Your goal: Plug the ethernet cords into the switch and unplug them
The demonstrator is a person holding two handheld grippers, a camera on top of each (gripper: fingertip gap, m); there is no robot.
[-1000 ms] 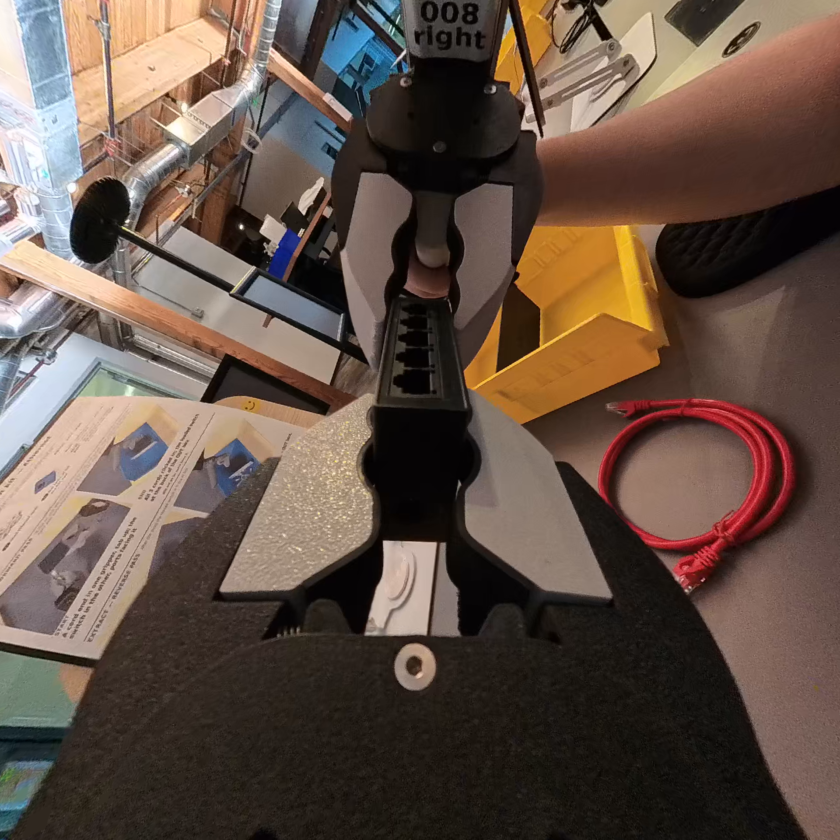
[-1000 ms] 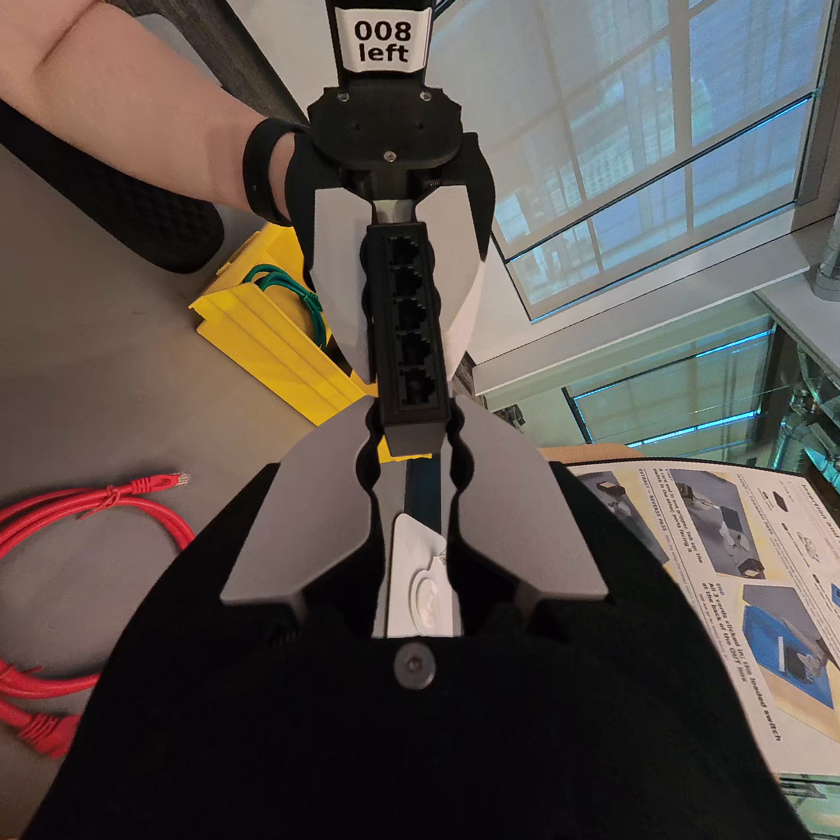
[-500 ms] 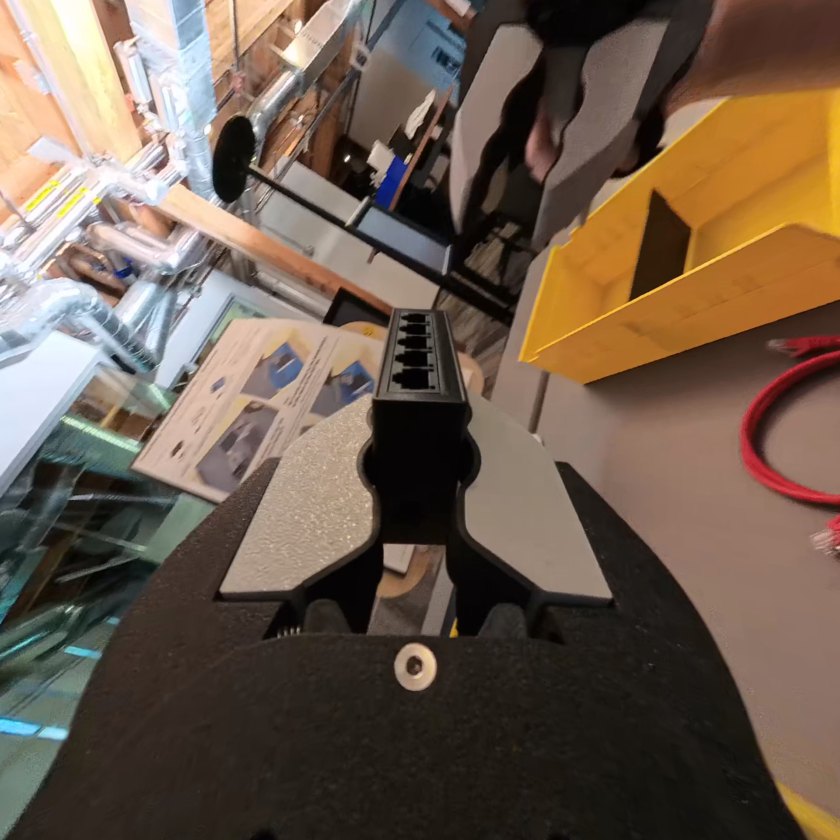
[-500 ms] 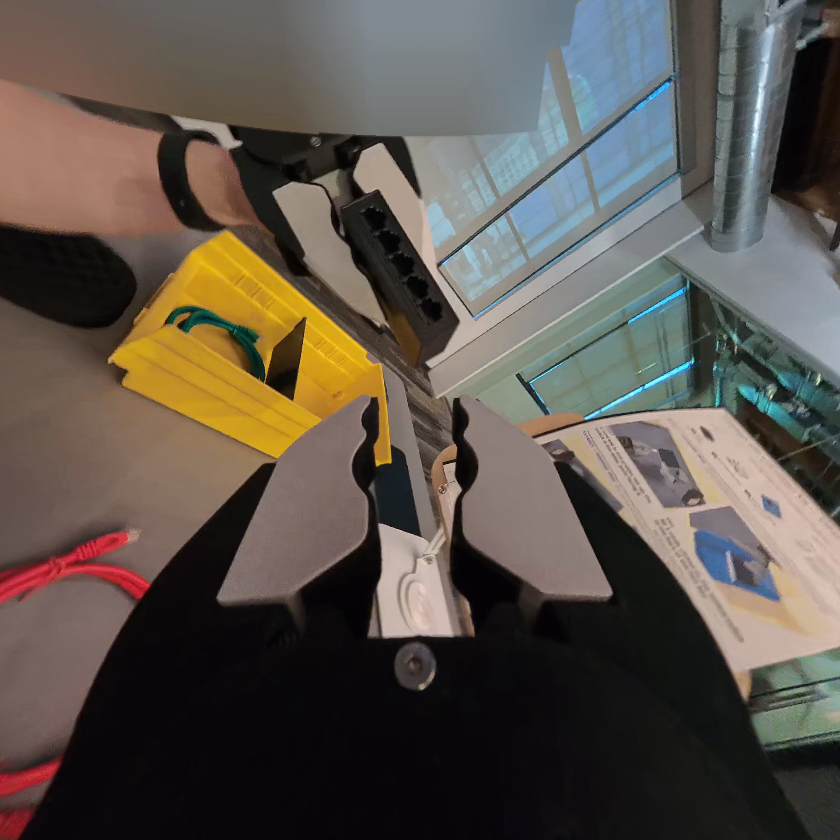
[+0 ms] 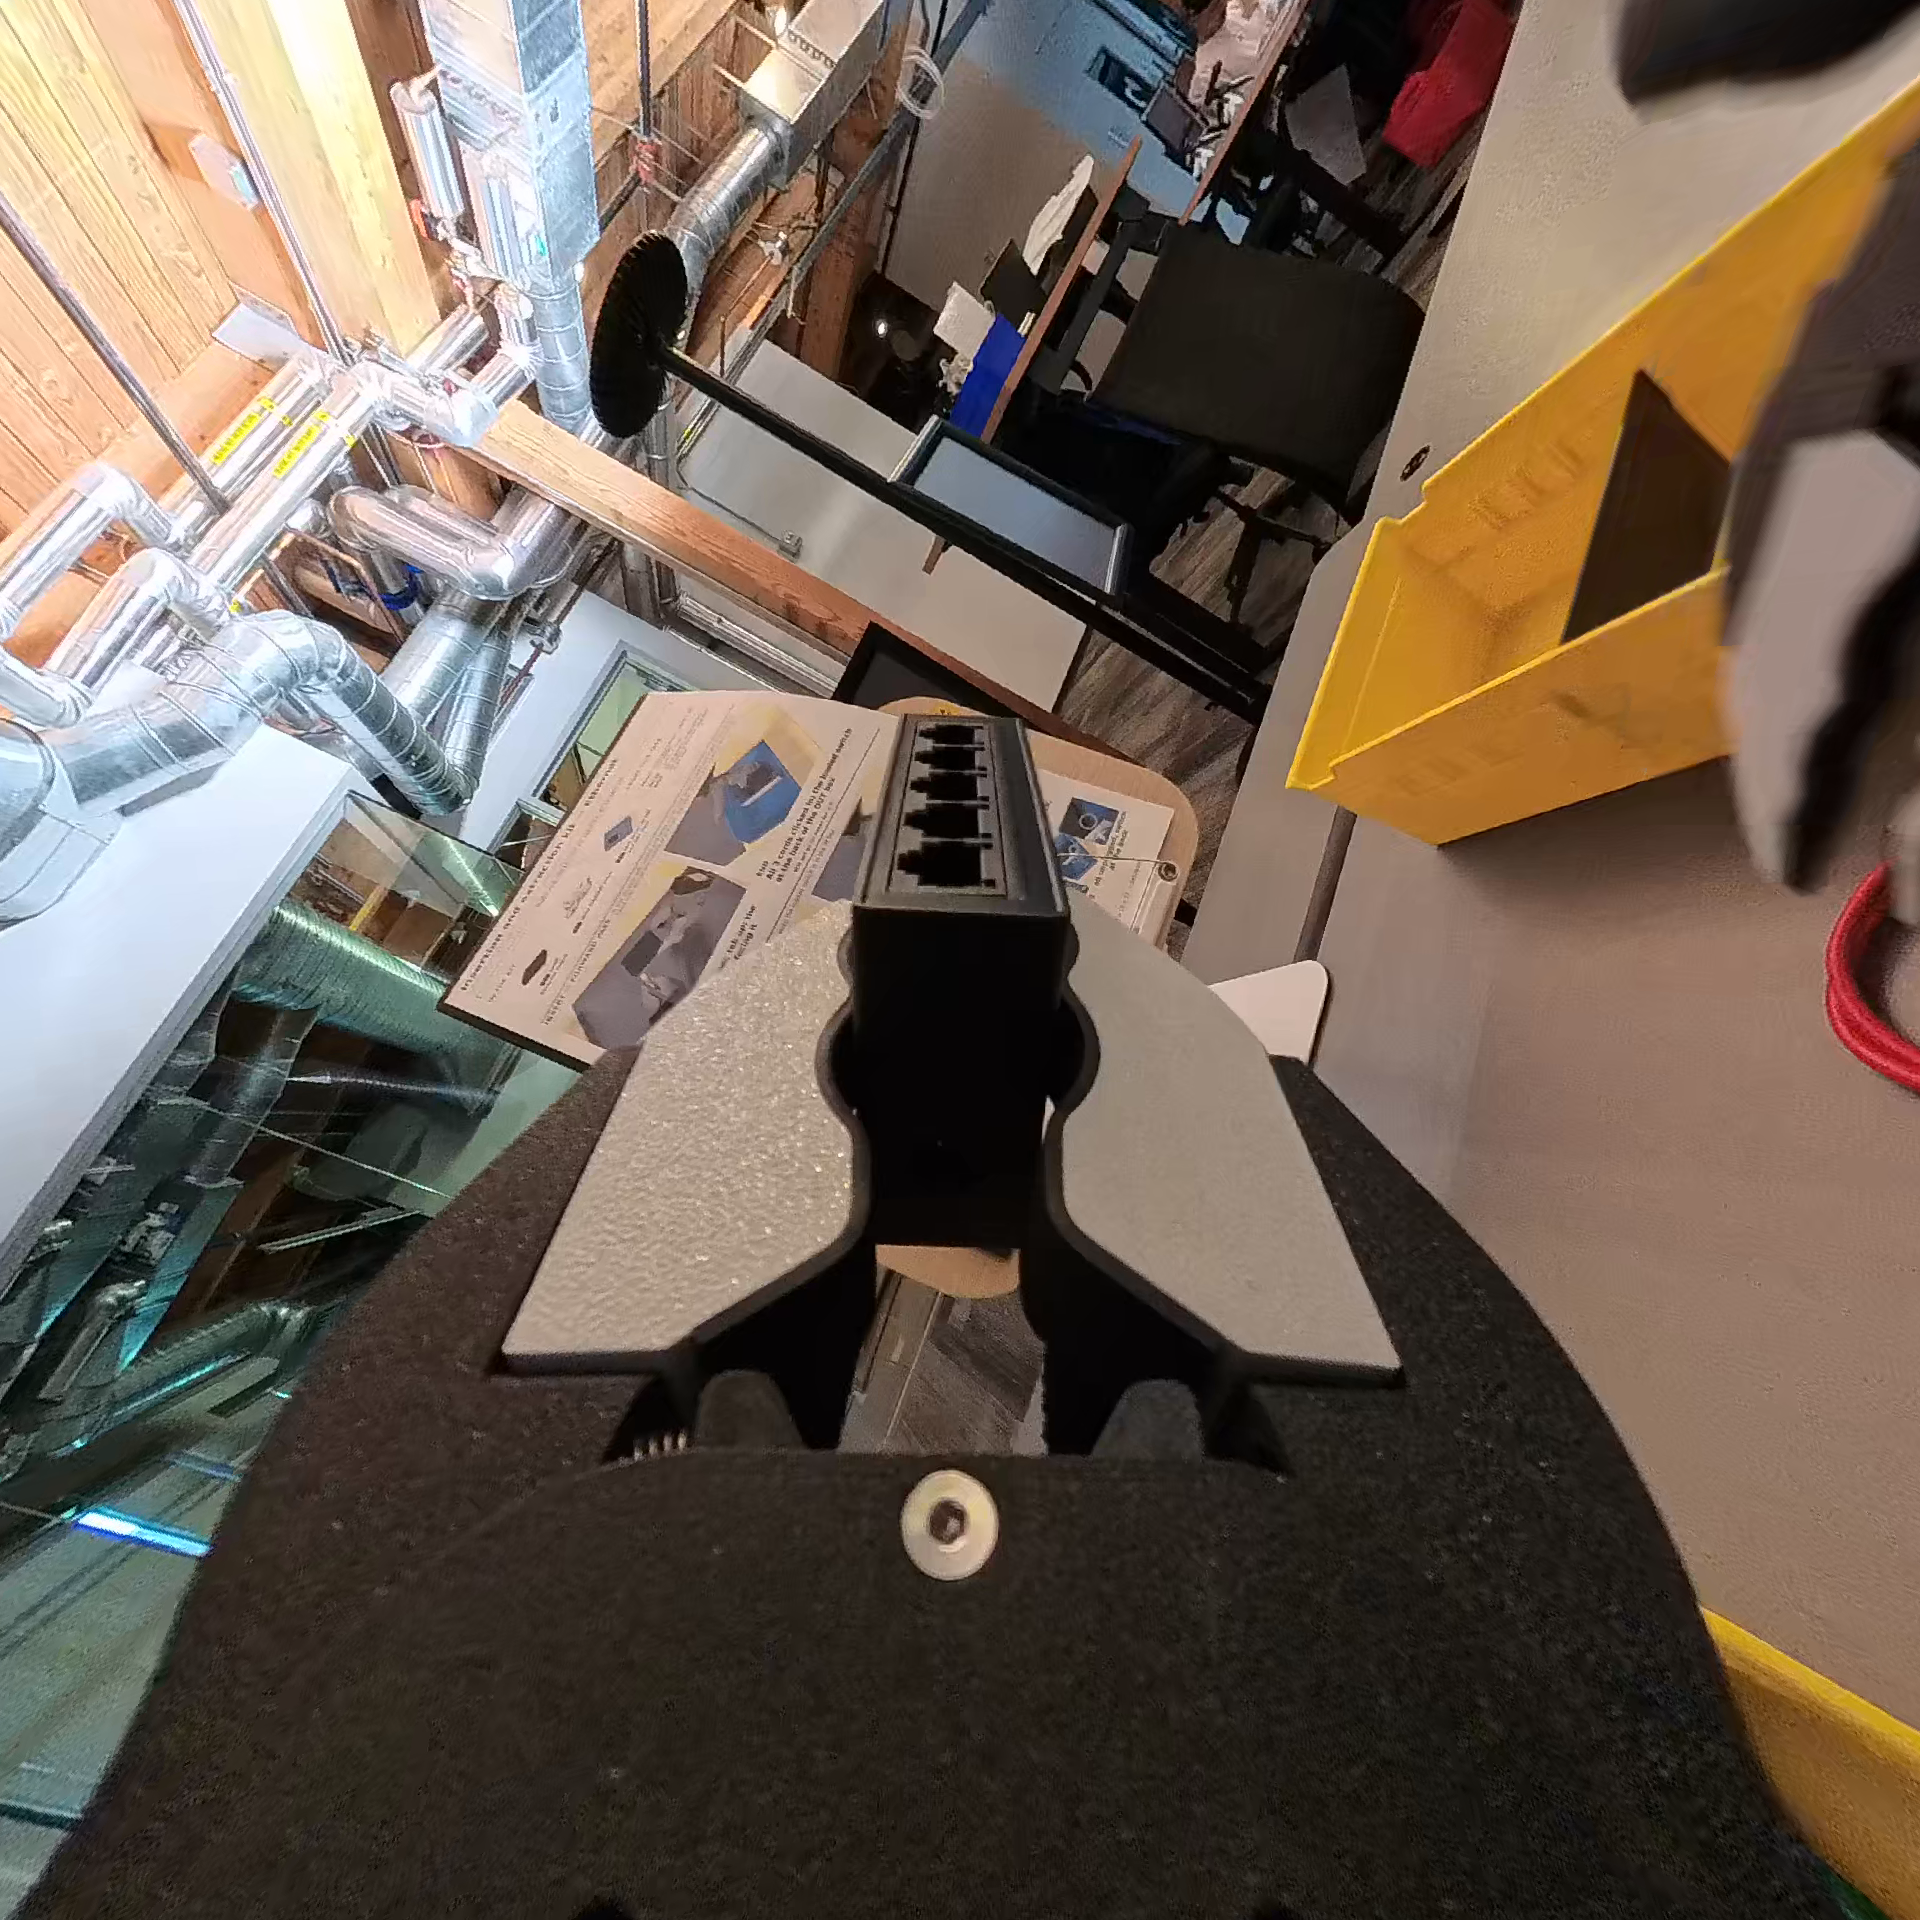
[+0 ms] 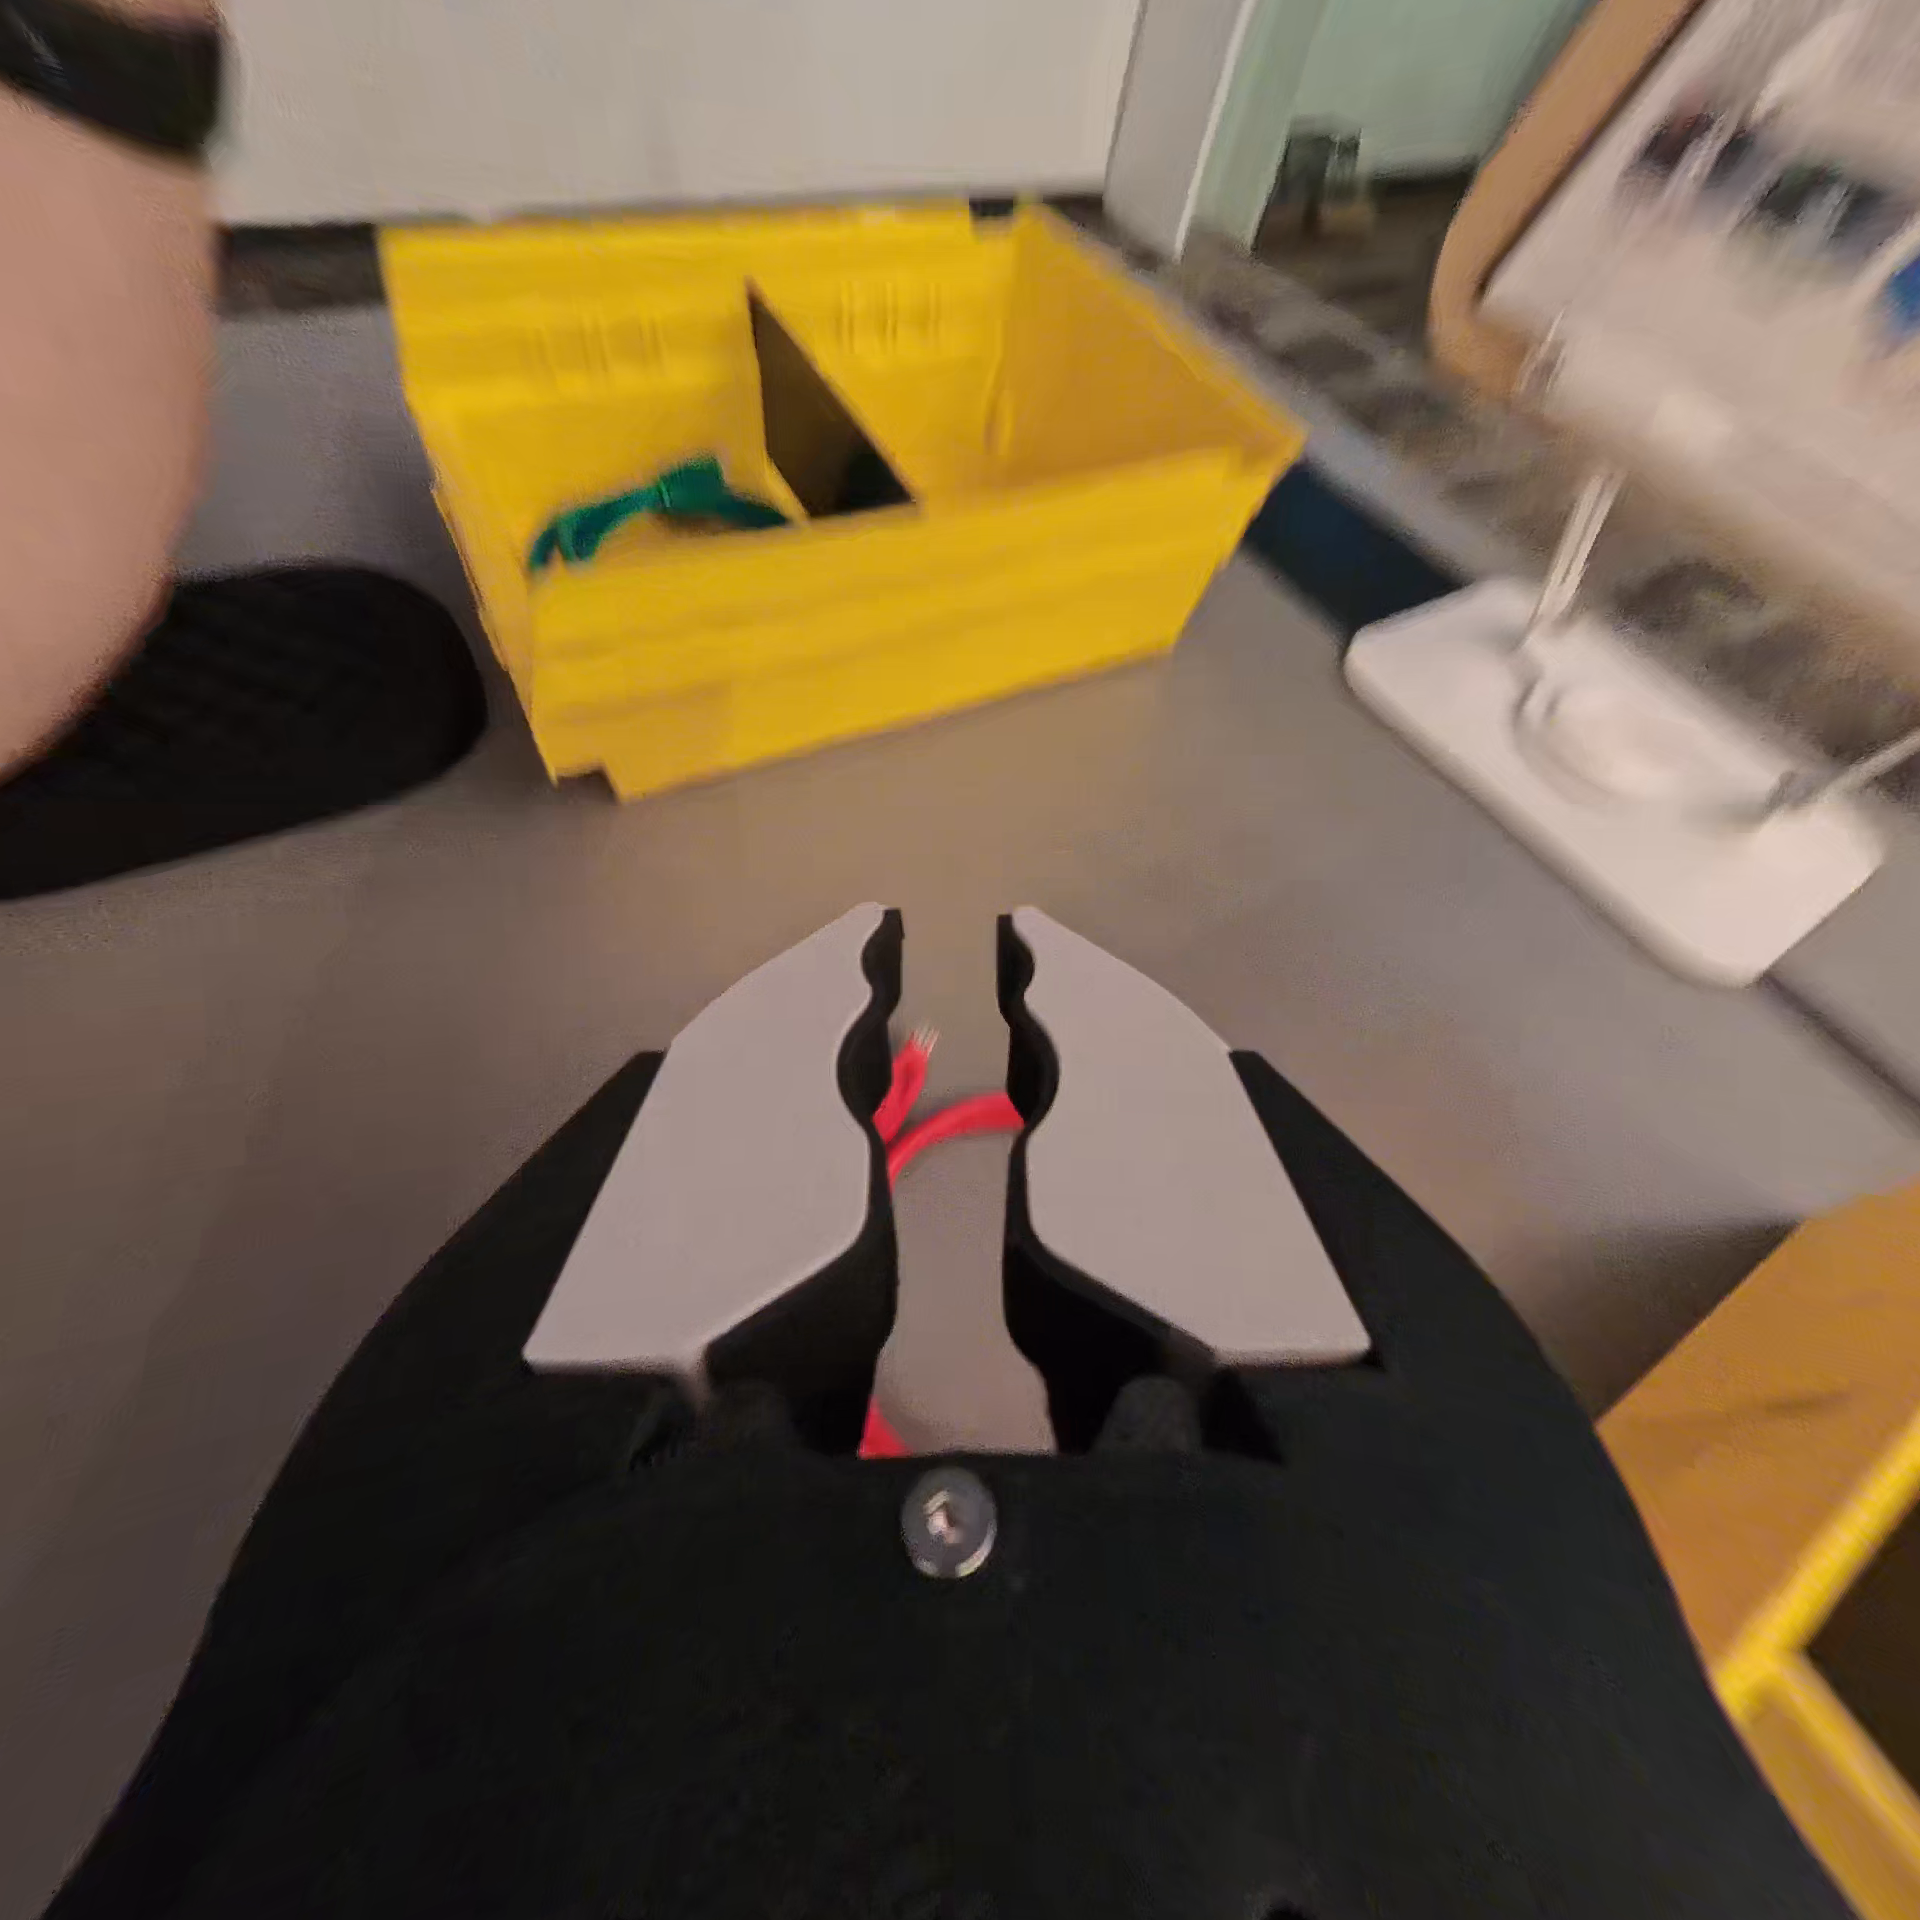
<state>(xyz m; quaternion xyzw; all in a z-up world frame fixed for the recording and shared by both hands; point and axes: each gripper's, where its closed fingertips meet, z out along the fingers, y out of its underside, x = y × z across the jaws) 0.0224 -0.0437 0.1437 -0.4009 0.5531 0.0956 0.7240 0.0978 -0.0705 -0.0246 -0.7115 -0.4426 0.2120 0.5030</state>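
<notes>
the left tongs (image 5: 958, 1049) pinch the black five-port plastic switch (image 5: 961, 831), held in the air with its ports facing up, off the grey bench (image 6: 312, 1039). the right tongs (image 6: 948, 920), slightly spread and empty, tilt down over the coiled red ethernet cord (image 6: 940, 1122). best to grip just behind the plug, clip outward.

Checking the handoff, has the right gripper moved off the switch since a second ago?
Yes. The right gripper has let go of the switch and swung down toward the red cord on the table, with the yellow bin now ahead.
</notes>
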